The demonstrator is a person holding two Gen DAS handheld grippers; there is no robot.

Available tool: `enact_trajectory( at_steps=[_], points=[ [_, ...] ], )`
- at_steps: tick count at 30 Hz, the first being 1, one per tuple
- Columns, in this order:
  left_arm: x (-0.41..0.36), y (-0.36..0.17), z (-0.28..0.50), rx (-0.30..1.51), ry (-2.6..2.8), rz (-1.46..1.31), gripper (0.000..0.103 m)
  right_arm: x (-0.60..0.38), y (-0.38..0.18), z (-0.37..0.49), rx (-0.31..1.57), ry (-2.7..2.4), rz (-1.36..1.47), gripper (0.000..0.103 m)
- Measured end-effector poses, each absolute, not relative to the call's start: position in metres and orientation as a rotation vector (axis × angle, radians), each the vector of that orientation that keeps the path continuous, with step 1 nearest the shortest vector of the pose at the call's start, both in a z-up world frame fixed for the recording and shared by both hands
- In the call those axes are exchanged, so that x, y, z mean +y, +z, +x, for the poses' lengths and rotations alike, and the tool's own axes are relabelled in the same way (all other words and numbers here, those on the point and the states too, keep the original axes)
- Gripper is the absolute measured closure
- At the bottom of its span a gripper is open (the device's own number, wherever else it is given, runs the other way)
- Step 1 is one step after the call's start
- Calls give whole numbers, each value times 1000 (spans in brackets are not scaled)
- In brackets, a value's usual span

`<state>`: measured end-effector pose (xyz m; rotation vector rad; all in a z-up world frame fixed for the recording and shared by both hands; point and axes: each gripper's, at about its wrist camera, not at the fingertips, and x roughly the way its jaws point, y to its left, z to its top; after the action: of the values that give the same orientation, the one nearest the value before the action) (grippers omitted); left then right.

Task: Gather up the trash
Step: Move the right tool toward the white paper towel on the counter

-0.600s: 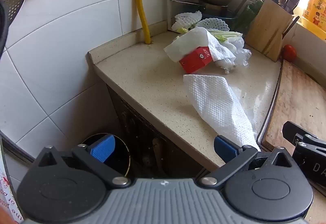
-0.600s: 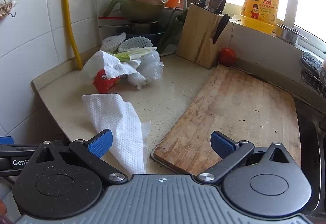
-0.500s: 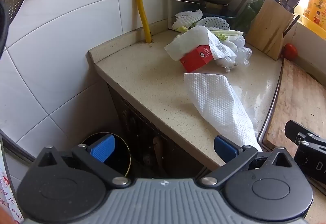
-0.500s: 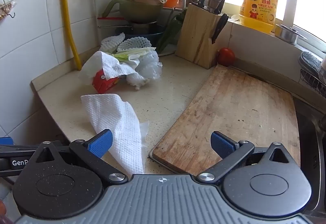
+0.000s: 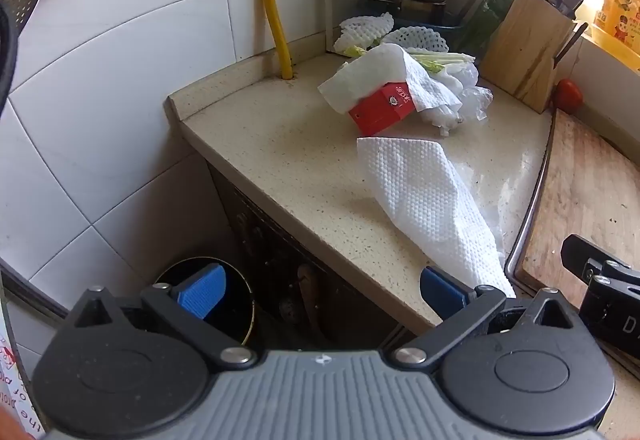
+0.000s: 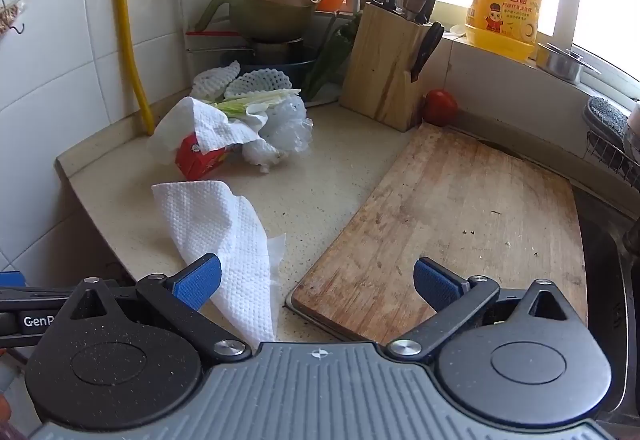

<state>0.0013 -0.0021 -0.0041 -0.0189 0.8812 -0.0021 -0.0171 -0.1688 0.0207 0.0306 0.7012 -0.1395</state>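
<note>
Nothing looks collected yet, as far as I can tell. All the trash is sitting on the worktop (image 5: pixel 256 144) and the dark round bin (image 5: pixel 236 304) on the floor below its left edge looks like the obvious place for it, though I can't see inside it.

Counting, biggest first: 1 flat paper towel (image 6: pixel 224 236) lying near the front edge, just beside the wooden cutting board (image 6: pixel 460 224). Then 1 crumpled paper towel (image 5: pixel 400 76) draped over 1 red carton (image 5: pixel 380 108) further back. Touching that pile is 1 wad of clear plastic bag (image 6: pixel 288 124) with some green vegetable scraps (image 6: pixel 256 100) on top, can't count those. Behind it, 2 white foam fruit nets (image 6: pixel 240 80).

So roughly 6 pieces plus the scraps left, 0 done.

Both tools are empty: left gripper (image 5: pixel 320 290) has its jaws wide apart with nothing between them, hovering over the worktop's edge, and right gripper (image 6: pixel 316 280) is the same, jaws spread, over the front of the cutting board with the flat towel beside its left finger.
</note>
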Motion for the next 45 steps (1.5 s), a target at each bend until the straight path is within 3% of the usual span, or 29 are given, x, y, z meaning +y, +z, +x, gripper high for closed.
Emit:
enact_trajectory(
  at_steps=[22, 45],
  points=[
    [-1, -11, 10, 923, 31, -14, 2, -157, 13, -7, 730, -80, 8, 0],
    [-9, -24, 74, 962, 80, -53, 2, -168, 0, 69, 792, -16, -19, 0]
  ],
)
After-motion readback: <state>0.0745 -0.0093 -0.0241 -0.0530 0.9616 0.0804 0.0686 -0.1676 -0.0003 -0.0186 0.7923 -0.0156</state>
